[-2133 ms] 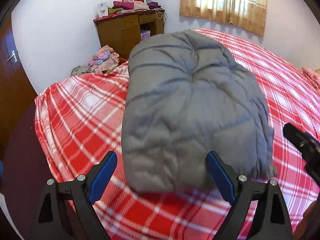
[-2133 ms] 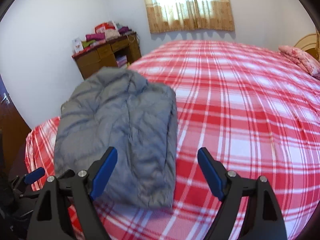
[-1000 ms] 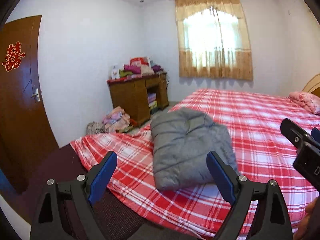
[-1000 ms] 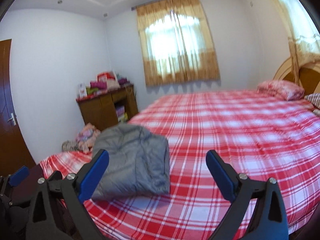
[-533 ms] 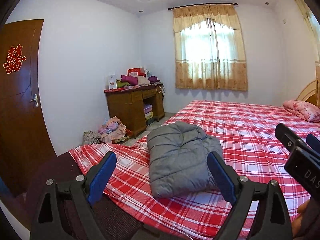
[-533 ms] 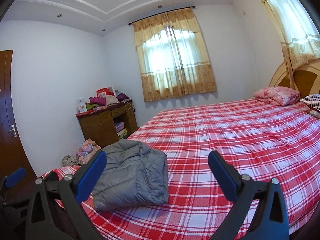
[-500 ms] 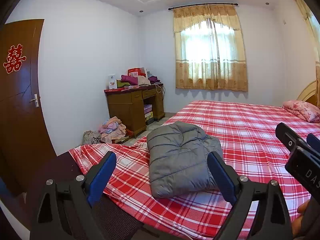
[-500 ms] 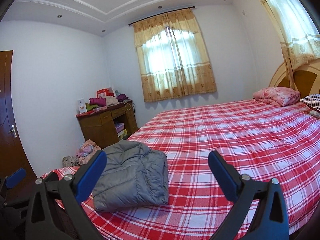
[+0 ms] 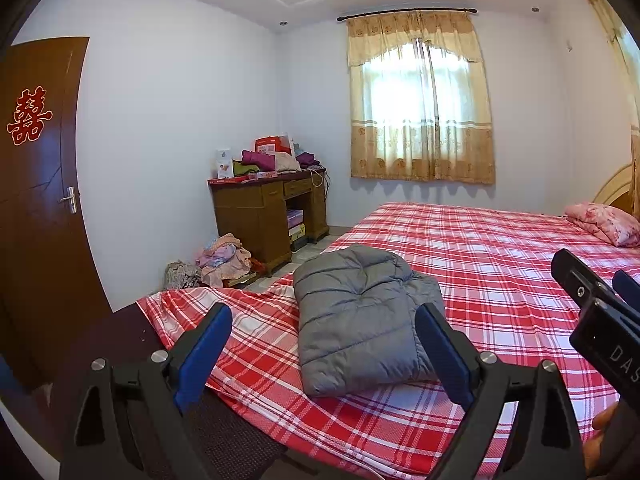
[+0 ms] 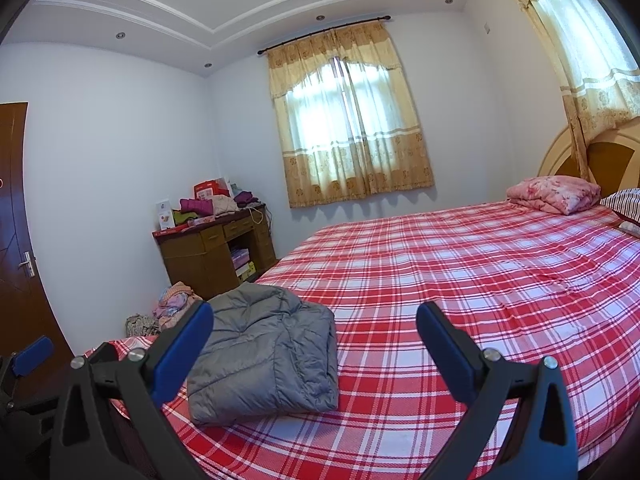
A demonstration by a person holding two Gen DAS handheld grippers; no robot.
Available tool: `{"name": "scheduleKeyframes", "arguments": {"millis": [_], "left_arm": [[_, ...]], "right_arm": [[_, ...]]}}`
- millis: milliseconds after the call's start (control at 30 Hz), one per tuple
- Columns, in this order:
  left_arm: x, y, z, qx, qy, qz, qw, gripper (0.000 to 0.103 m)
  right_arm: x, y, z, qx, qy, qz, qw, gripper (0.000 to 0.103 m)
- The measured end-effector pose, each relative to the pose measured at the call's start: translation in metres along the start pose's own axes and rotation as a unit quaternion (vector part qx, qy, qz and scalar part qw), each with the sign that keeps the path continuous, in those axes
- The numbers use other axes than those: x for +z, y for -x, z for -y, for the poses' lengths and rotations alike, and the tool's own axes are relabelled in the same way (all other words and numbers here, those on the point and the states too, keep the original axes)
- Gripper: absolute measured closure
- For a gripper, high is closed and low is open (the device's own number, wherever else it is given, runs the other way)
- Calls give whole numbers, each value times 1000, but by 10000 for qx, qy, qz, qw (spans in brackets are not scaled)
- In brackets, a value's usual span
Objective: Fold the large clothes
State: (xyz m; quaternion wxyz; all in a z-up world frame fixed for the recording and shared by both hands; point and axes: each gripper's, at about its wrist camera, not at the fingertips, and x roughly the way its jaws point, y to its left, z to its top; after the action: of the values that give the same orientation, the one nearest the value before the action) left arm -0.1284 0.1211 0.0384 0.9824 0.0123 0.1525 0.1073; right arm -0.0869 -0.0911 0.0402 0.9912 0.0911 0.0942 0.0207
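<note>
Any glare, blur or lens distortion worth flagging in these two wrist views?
Left wrist: sharp; the window is blown out, and the door bows from fisheye. Right wrist: sharp; the window glares, the bed curves, and corners vignette black.

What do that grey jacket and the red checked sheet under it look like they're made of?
The jacket looks like a padded, quilted synthetic shell, smooth and matte: stitched seams split it into puffy panels. Its filling cannot be told. The sheet looks like thin woven cloth, perhaps cotton, matte, lying flat with only faint creases.
</note>
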Motion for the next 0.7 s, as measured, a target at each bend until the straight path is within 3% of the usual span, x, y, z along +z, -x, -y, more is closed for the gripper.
{"name": "scheduleKeyframes", "arguments": {"millis": [700], "left_arm": [[8,7,-15,237,98,392,9989,9]], "right_arm": [[-1,4,2,-27,-15,75,10000,0]]}}
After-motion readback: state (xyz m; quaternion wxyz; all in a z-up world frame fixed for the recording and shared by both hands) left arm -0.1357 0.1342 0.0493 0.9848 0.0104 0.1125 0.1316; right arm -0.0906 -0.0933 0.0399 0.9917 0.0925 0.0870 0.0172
